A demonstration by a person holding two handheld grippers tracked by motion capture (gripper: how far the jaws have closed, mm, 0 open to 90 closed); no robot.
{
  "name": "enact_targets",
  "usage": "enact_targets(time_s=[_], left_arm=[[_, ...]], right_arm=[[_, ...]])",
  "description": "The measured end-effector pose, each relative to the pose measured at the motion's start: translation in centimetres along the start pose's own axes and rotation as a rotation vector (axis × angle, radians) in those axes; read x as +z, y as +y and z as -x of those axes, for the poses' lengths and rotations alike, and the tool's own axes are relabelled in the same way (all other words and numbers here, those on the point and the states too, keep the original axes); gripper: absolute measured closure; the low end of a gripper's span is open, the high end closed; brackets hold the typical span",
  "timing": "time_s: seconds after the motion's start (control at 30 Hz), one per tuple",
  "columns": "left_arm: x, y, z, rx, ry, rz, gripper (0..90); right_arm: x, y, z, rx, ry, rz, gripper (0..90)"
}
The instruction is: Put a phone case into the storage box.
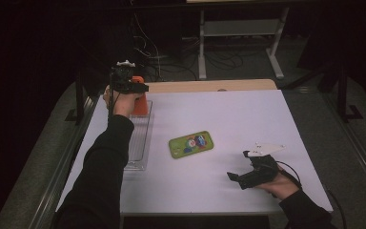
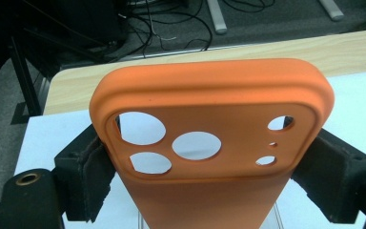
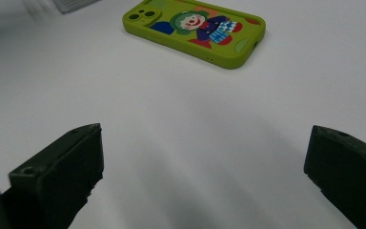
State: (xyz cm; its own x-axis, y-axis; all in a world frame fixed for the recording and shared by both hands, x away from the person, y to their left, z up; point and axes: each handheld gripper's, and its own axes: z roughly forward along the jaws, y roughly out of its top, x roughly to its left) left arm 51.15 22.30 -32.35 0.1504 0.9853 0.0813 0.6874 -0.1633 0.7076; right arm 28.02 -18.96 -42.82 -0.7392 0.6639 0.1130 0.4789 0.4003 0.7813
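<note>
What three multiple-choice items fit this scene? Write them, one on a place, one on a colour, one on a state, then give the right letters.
1. Where does the green phone case lie?
A. flat on the white table, between the two grippers
B. inside the clear tray
C. on the floor

2. What colour is the phone case between the left gripper's jaws?
A. blue
B. orange
C. black

3. How does the right gripper stand?
A. shut on the green case
B. shut on nothing
C. open, with nothing between its jaws

Answers: 1 A, the high view shows it on bare table, apart from the clear tray. 2 B, the left gripper clamps an orange case at both sides. 3 C, its jaws stand wide apart over bare table.
</note>
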Motion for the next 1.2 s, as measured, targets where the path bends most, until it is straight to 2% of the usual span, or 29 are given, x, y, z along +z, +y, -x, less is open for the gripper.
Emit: enact_targets(time_s=[0.3, 0.37, 0.47, 0.7, 0.77, 1.2], left_arm=[[1.7, -0.5, 0.5, -0.017, 0.038, -0.010, 14.6], [2.1, -0.5, 0.6, -0.008, 0.047, -0.020, 14.6], [2.7, -0.8, 0.8, -0.023, 0.046, -0.038, 14.5], [3.4, -1.3, 0.6, -0.046, 0.053, -0.037, 14.4], [3.5, -1.4, 0.6, -0.056, 0.057, -0.023, 14.3], [3.9, -1.5, 0.7, -0.032, 0.058, -0.011, 13.0]], right_arm=[[0.1, 0.0, 0.0, -0.001, 0.007, 0.002, 0.0], [0.1, 0.0, 0.0, 0.002, 0.008, -0.001, 0.0], [0.1, 0.0, 0.1, -0.001, 0.006, 0.002, 0.0], [0.1, 0.0, 0.0, -0.002, 0.011, 0.001, 0.0], [0.2, -0.1, 0.1, 0.001, 0.014, -0.002, 0.0], [0.2, -0.1, 0.1, 0.002, 0.014, -0.001, 0.0]])
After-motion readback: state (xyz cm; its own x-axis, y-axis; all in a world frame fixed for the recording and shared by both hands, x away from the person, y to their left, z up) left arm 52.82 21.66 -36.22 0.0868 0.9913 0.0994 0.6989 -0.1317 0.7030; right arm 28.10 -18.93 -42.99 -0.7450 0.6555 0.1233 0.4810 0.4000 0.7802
